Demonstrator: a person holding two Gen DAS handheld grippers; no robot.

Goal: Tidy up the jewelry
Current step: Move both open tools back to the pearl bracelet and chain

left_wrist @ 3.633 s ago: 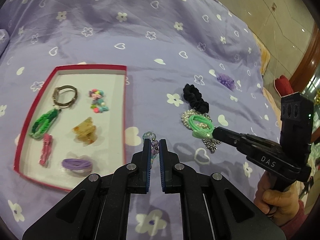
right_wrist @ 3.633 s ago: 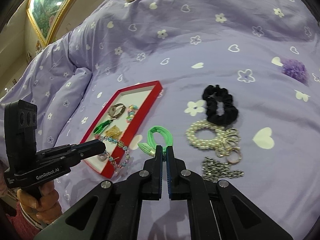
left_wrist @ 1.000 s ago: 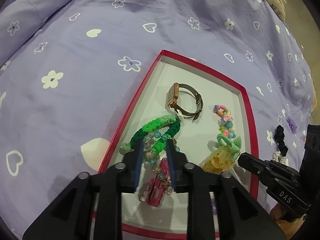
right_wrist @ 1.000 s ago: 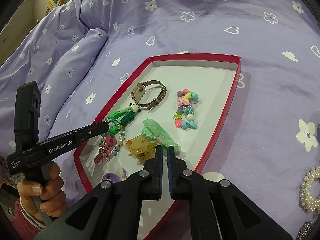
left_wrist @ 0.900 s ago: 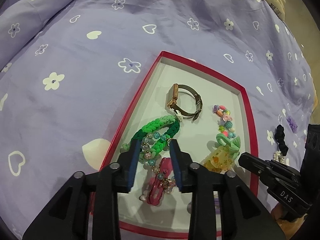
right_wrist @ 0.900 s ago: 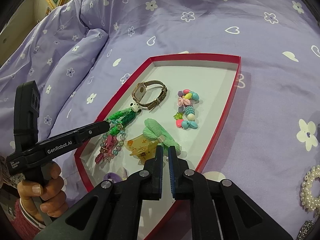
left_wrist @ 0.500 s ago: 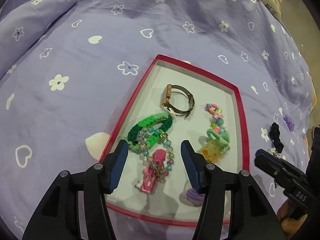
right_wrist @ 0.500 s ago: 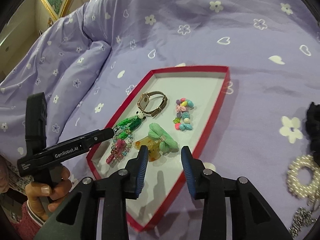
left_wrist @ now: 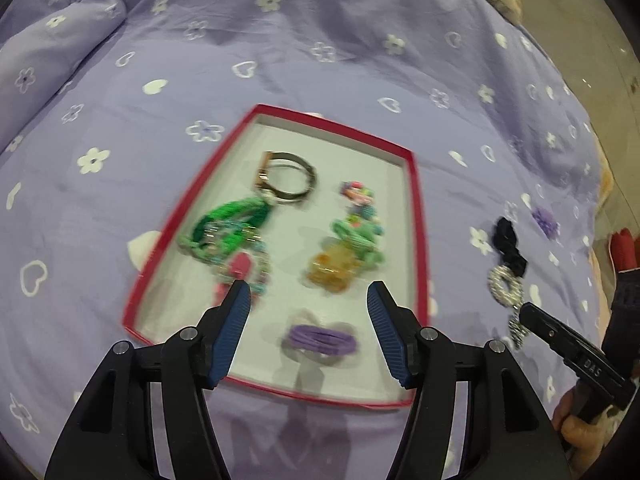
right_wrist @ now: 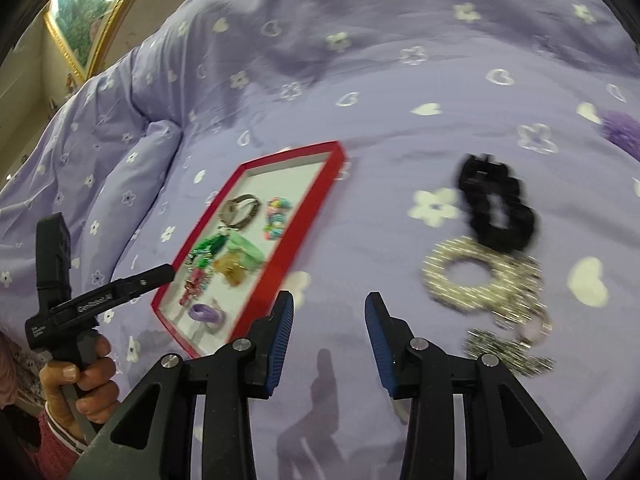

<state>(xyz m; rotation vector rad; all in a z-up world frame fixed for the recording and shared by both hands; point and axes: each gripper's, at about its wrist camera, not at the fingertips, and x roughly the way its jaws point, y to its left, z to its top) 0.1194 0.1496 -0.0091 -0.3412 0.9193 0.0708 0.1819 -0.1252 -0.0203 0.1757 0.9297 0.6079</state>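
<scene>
A red-rimmed tray [left_wrist: 418, 216] [right_wrist: 308, 216] lies on the purple bedspread. It holds a watch [left_wrist: 286, 178], a green braided band [left_wrist: 228, 226] with a beaded bracelet [left_wrist: 256, 264] across it, a pink clip, a colourful bead bracelet [left_wrist: 358, 198], a mint green hair tie [left_wrist: 358, 238] on an amber claw clip [left_wrist: 332, 270], and a purple hair tie [left_wrist: 320, 338]. My left gripper [left_wrist: 308, 304] is open and empty above the tray's near end. My right gripper [right_wrist: 328, 312] is open and empty above the bedspread, right of the tray. A black scrunchie [right_wrist: 496, 212], a pearl bracelet [right_wrist: 464, 276] and a silver chain [right_wrist: 508, 352] lie to its right.
A purple pom-pom [right_wrist: 622, 132] lies at the far right of the bedspread. A folded ridge of quilt [right_wrist: 132, 160] rises left of the tray. A framed picture [right_wrist: 84, 12] hangs at the far left. The bed's edge and floor [left_wrist: 616, 60] show at the right in the left wrist view.
Both grippers have opened wide and pulled back from the tray. The beaded bracelet and the mint hair tie now lie in the tray. My right gripper has swung right toward the scrunchie and pearls.
</scene>
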